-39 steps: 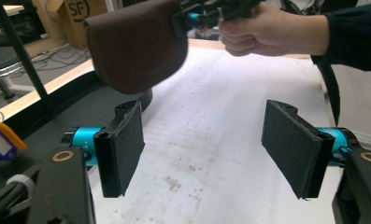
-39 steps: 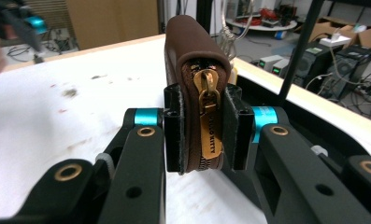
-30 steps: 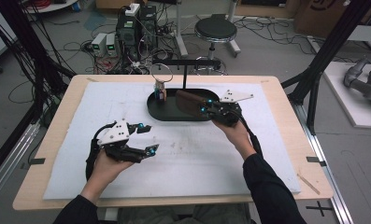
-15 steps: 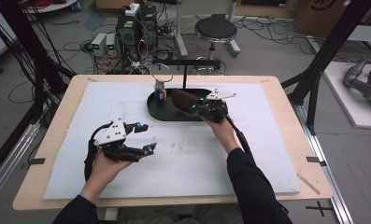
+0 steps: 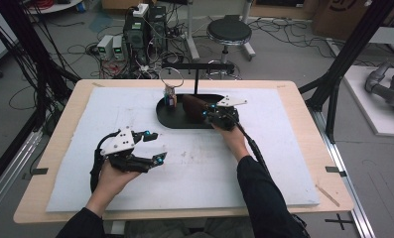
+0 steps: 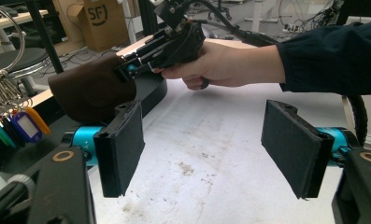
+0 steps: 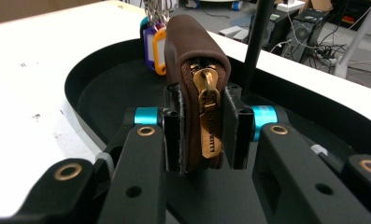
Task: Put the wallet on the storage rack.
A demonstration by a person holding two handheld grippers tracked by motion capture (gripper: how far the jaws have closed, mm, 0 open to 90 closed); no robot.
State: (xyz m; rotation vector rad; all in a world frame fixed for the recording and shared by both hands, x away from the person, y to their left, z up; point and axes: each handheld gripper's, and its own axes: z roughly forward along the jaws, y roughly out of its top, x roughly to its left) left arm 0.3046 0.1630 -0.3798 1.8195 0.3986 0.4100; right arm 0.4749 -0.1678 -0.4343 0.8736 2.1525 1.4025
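My right gripper (image 7: 202,133) is shut on a brown leather zip pouch (image 7: 195,60), whose gold zipper pull (image 7: 209,116) hangs between the pads. It holds the pouch (image 5: 194,107) on edge over the black oval tray (image 5: 167,116). A bunch of keys with coloured tags (image 5: 170,95) hangs from a metal ring (image 5: 170,78) at the tray's far left; the tags (image 7: 156,44) show behind the pouch. My left gripper (image 5: 154,147) rests open over the white mat, well in front of the tray, its pads (image 6: 123,147) wide apart with nothing between them. From there I see the pouch (image 6: 92,88) and the right gripper (image 6: 167,44).
A black T-shaped stand (image 5: 196,74) rises from the tray's back. The white mat (image 5: 194,168) covers most of the wooden table (image 5: 328,193). Beyond the far edge are a stool (image 5: 229,32) and electronics with cables (image 5: 135,34) on the floor.
The right gripper has carried the pouch leftward and lower, from the tray's right end to over its middle. The left gripper has stayed where it was.
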